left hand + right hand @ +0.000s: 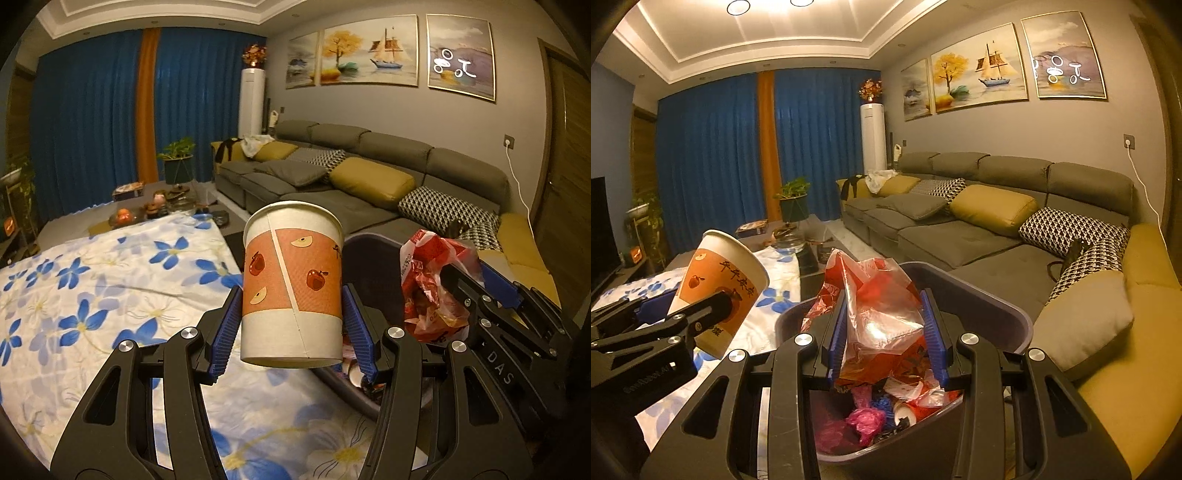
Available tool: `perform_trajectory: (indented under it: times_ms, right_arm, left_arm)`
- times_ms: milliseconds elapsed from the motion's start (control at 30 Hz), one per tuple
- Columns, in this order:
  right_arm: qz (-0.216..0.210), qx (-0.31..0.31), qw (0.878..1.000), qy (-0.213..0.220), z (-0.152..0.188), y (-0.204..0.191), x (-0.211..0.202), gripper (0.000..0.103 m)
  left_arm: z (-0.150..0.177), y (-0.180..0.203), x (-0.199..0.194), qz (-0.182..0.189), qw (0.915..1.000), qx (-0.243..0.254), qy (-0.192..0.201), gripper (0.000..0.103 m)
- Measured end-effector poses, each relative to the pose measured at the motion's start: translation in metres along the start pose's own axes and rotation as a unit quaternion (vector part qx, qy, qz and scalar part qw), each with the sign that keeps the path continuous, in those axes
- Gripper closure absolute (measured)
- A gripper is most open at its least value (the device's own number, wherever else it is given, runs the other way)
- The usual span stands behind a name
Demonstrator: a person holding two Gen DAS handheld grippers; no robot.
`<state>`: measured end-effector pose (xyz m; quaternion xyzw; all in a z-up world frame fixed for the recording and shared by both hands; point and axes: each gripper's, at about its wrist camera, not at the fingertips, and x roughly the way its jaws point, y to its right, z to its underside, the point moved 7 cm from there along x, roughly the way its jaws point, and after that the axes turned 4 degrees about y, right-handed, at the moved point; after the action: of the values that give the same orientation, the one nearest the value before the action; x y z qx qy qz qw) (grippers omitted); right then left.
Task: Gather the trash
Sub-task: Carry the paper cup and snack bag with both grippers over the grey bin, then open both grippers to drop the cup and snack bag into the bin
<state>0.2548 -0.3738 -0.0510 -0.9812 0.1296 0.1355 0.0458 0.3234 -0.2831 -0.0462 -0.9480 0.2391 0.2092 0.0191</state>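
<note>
My left gripper (291,325) is shut on a paper cup (291,284) with an orange apple-print band, held upright above the edge of the flowered cloth. The cup also shows in the right wrist view (720,288), tilted, left of the bin. My right gripper (886,332) is shut on a crumpled red plastic bag (879,314) and holds it over the dark trash bin (1015,325). The bag also shows in the left wrist view (432,284), with the right gripper (476,295) beside the cup. The bin holds pink and red wrappers (864,421).
A table covered by a white cloth with blue flowers (92,295) lies to the left. A grey sofa (960,229) with yellow and patterned cushions runs along the right wall. A coffee table with clutter (159,206) and a potted plant (177,158) stand before blue curtains.
</note>
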Motion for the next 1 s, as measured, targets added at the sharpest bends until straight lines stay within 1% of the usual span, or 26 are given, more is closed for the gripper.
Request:
perform_trajectory:
  times_ms: [433, 933, 967, 1000]
  right_arm:
    - [0.009, 0.01, 1.0, -0.012, 0.009, 0.019, 0.02, 0.064]
    - [0.015, 0.014, 1.0, -0.024, 0.012, 0.018, 0.032, 0.063]
    - [0.016, 0.014, 0.999, -0.025, 0.012, 0.017, 0.033, 0.063]
    - [0.016, 0.015, 0.999, -0.025, 0.012, 0.018, 0.033, 0.06]
  left_arm:
    - [0.005, 0.019, 0.033, 0.03, 0.9995, 0.0, -0.013, 0.049]
    - [0.016, 0.024, 0.052, 0.048, 0.9984, -0.006, -0.029, 0.047]
    - [0.016, 0.023, 0.052, 0.049, 0.9983, -0.008, -0.03, 0.047]
    - [0.016, 0.023, 0.053, 0.049, 0.9983, -0.009, -0.03, 0.046]
